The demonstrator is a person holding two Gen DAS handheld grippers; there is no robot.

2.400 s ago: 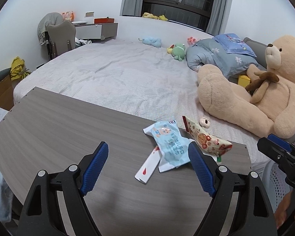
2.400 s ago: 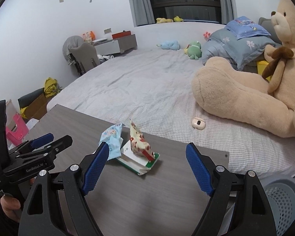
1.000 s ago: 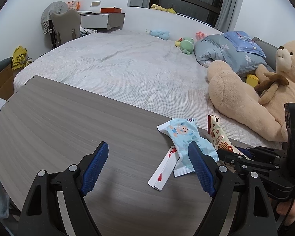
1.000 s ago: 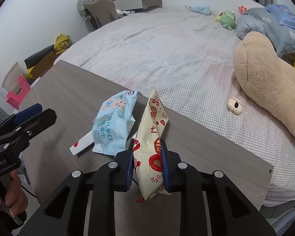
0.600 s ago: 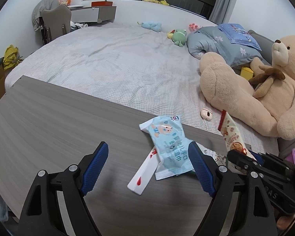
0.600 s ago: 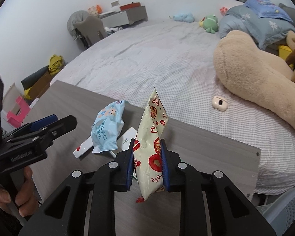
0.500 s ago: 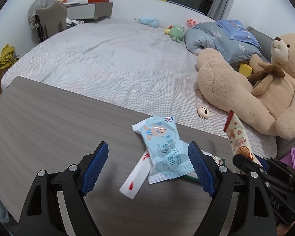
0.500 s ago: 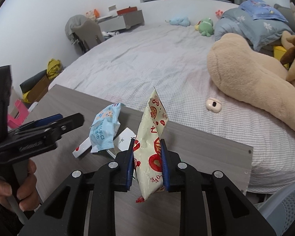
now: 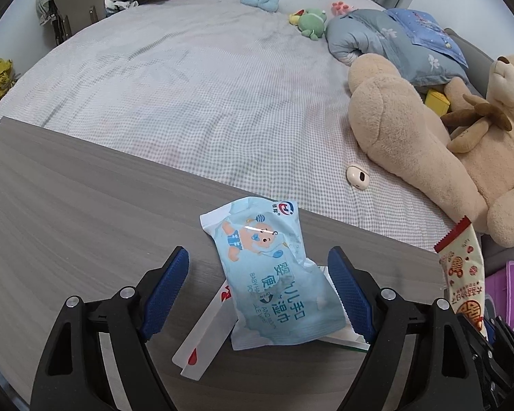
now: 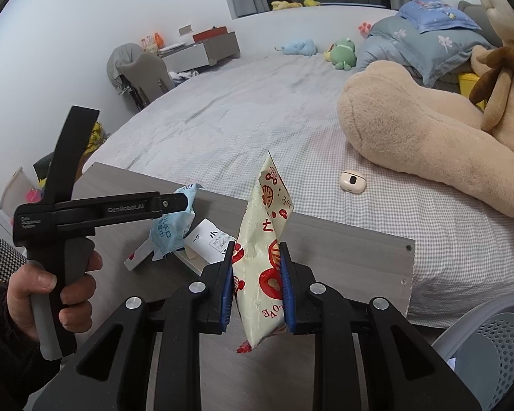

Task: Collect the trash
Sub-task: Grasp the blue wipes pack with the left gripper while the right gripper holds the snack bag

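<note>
Left hand (image 10: pixel 56 287): mine, wrapped round the handle at the far left of the right view.
Left gripper (image 9: pixel 258 286): my jaws spread wide, pinching nothing, tilted down over the table (image 9: pixel 85 205).
Blue pack (image 9: pixel 269 284): flat on the table, right between my two left pads, neither one touching it.
Long axis: it runs away from me, roughly along my fingers, so I judge the pads would meet its long sides.
Under it: a white strip (image 9: pixel 205 335) pokes out to the left, a white carton (image 10: pixel 209 239) to the right.
Nearer arm: the left, clearly.
Right gripper (image 10: pixel 255 284): pads pressed tight on the red-and-cream wrapper (image 10: pixel 264 257), held upright off the table.
Basket (image 10: pixel 490 352): grey, bottom right, beside the table; my guess is the wrapper goes there.
</note>
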